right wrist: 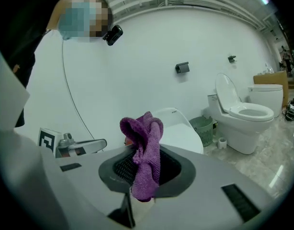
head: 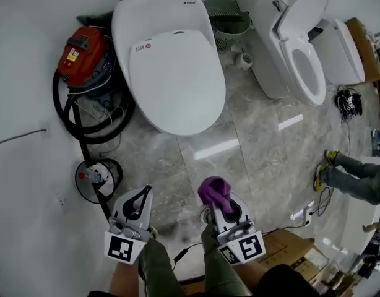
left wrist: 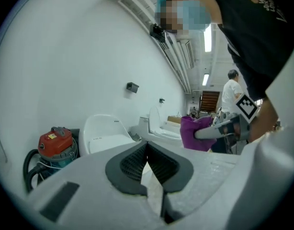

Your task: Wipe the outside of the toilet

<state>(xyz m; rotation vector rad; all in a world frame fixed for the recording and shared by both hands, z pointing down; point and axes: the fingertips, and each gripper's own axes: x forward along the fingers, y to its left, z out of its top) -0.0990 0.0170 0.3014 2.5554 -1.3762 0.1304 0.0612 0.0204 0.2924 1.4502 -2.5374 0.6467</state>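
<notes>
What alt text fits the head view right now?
The right gripper is shut on a purple cloth and the left gripper is shut, empty, both short of a white toilet with its lid closed. A red vacuum stands beside it; a second toilet, lid up, stands farther off.

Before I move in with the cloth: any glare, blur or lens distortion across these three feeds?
Head view: sharp, with bright reflected streaks on the glossy floor before the closed toilet. Left gripper view: heavy fisheye bend, ceiling lights blown out, dark corners. Right gripper view: same bend; the purple cloth in the right gripper is crisp.
</notes>
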